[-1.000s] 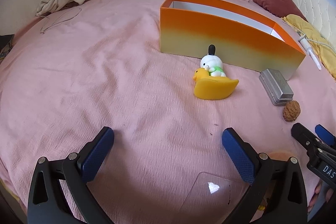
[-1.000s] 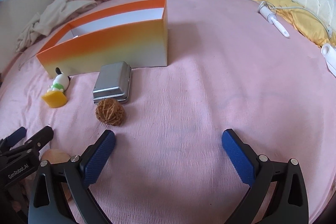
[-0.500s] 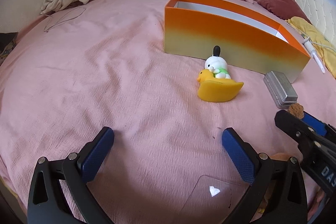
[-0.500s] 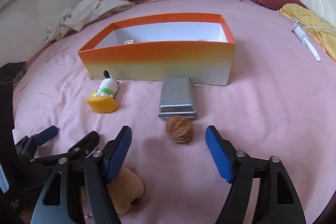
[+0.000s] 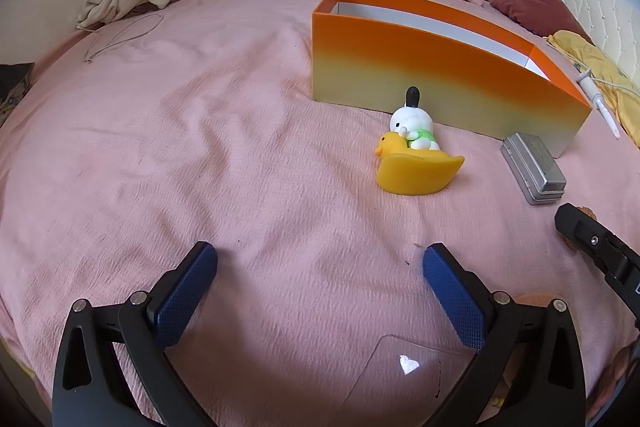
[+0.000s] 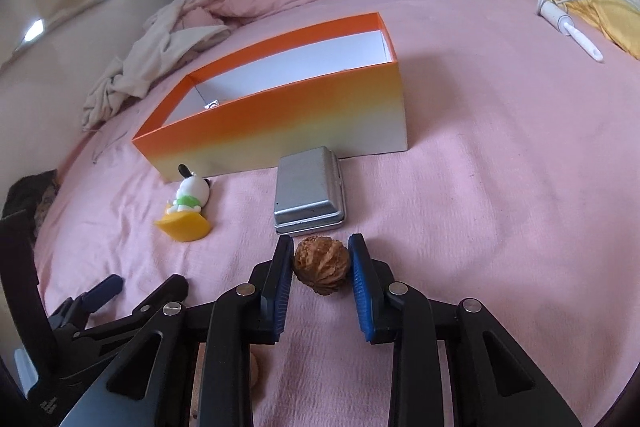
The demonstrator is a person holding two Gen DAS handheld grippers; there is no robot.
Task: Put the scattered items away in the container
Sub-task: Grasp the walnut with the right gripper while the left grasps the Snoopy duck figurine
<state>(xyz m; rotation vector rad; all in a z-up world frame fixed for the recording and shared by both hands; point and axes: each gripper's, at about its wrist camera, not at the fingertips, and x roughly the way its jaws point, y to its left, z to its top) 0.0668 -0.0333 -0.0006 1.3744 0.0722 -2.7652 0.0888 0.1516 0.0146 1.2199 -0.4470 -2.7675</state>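
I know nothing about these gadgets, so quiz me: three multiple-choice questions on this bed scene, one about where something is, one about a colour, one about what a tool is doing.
1. Where is the metal tin?
A. inside the box
B. on the bed beside the box
C. on the pillow

2. What colour is the top of the box?
A. orange
B. blue
C. black

3. What is the right gripper doing?
A. wide open over bare sheet
B. closed on the walnut
C. gripping the duck toy

Answers: B, the tin lies against the box's outer wall; A, orange fading paler downward; B, both fingers press the walnut's sides.
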